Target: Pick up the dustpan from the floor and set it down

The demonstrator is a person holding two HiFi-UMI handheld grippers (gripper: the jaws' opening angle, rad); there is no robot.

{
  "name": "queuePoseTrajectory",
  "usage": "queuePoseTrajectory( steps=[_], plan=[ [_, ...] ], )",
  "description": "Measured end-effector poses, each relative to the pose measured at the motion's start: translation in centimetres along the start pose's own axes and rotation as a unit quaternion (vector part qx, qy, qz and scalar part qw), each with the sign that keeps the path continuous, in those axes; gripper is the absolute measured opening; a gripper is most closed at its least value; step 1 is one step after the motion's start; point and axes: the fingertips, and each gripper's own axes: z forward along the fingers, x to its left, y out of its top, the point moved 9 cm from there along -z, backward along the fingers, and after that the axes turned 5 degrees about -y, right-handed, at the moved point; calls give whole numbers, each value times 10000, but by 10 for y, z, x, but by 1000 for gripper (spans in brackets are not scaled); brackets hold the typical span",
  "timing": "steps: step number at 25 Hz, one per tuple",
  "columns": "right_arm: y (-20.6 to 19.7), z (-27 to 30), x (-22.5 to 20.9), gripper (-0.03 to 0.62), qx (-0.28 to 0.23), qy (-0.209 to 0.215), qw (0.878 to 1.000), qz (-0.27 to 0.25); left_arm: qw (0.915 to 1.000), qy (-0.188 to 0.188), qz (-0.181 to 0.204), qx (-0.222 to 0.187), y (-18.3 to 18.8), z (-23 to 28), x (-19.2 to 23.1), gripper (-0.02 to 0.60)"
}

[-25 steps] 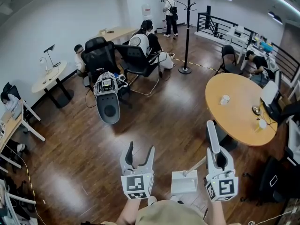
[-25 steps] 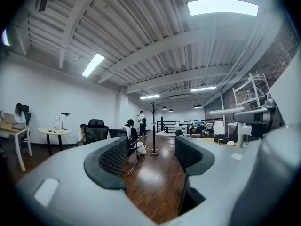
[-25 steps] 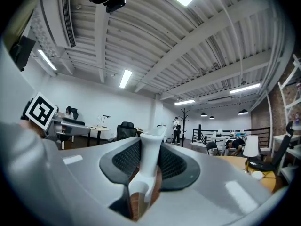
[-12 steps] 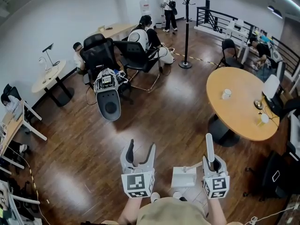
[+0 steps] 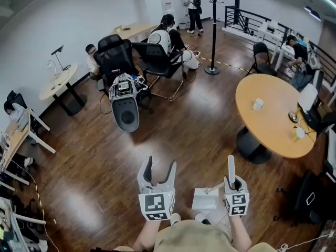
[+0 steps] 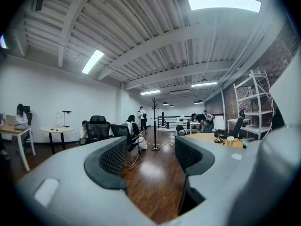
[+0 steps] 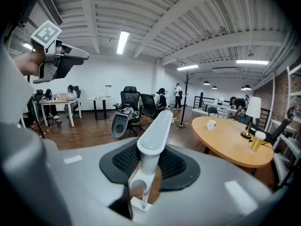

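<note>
So, pickup looks done: right gripper (image 5: 234, 184) is clamped on the dustpan (image 5: 206, 199) handle (image 7: 153, 134), which pokes up past the jaws toward 12 o'clock. Pan body hangs at its 9 o'clock, low over the floor (image 5: 184, 135) by my feet; can't tell if it touches. Left gripper (image 5: 159, 168) sits at 6 o'clock in the head view, jaws apart, nothing in them. Left to do: seat the pan, release

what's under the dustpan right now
Wooden floor shows around the dustpan, held by its handle in the right gripper. The patch directly beneath is covered by the pan, so contact with the floor cannot be seen.
</note>
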Motion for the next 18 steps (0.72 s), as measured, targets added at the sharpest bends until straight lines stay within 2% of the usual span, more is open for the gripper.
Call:
queuePoseTrajectory(
  steps=[13,18],
  plan=[
    [-35,39,0,114,547,184,9983,-78,9994,333,-6,85,-4,-13,14,296],
    [-56,52,-4,114,817,122,9966,-11,9991,408,-14,144,-7,-18,15,295]
  ],
)
